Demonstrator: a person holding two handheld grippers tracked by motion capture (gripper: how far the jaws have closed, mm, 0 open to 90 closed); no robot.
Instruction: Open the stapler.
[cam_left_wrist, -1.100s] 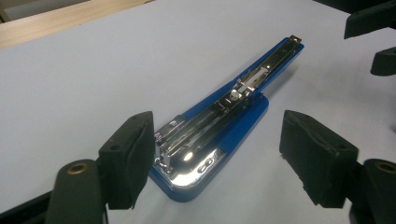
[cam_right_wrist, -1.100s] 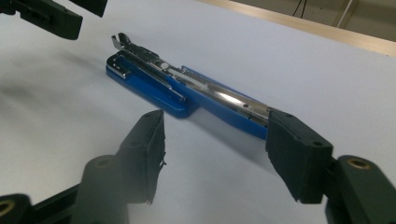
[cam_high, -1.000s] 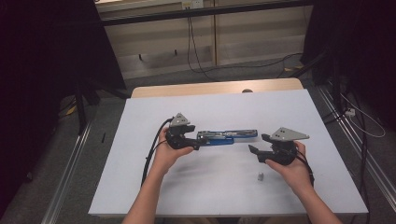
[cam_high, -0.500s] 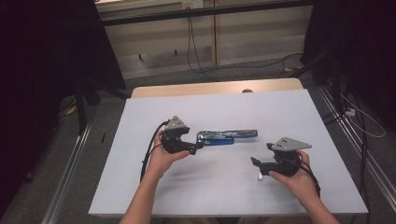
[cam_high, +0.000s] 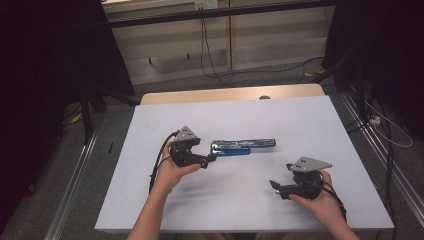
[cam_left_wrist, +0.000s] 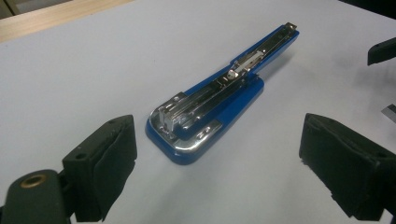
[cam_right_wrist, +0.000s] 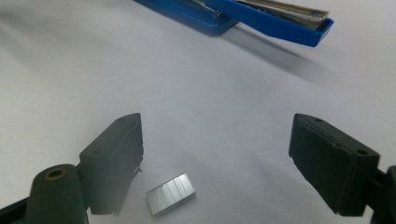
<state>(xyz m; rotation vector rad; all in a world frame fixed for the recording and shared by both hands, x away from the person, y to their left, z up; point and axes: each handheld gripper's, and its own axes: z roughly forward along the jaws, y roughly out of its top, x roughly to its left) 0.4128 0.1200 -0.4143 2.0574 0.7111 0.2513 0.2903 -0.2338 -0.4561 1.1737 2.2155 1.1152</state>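
A blue stapler (cam_high: 242, 146) lies swung open on the white table (cam_high: 310, 125), its metal staple channel (cam_left_wrist: 219, 91) facing up. My left gripper (cam_high: 209, 159) is just off the stapler's left end. Its jaws have just been opening and now stand open (cam_left_wrist: 217, 168), with the stapler's base ahead of them, not between the pads. My right gripper (cam_high: 275, 186) is nearer the front right, low over the table. Its jaws have also just been opening and are open (cam_right_wrist: 217, 163). A small silver block of staples (cam_right_wrist: 170, 193) lies between them, close to the left pad (cam_right_wrist: 116, 158), untouched.
A wooden strip (cam_high: 230, 94) runs along the table's far edge. Metal rails (cam_high: 75, 170) flank the table on both sides, and cables (cam_high: 210, 55) trail over the floor behind it. The table's front edge (cam_high: 240, 230) is just below my hands.
My right gripper has moved away from the stapler's right end toward the front right of the table and lower. The left gripper has stayed by the stapler's left end.
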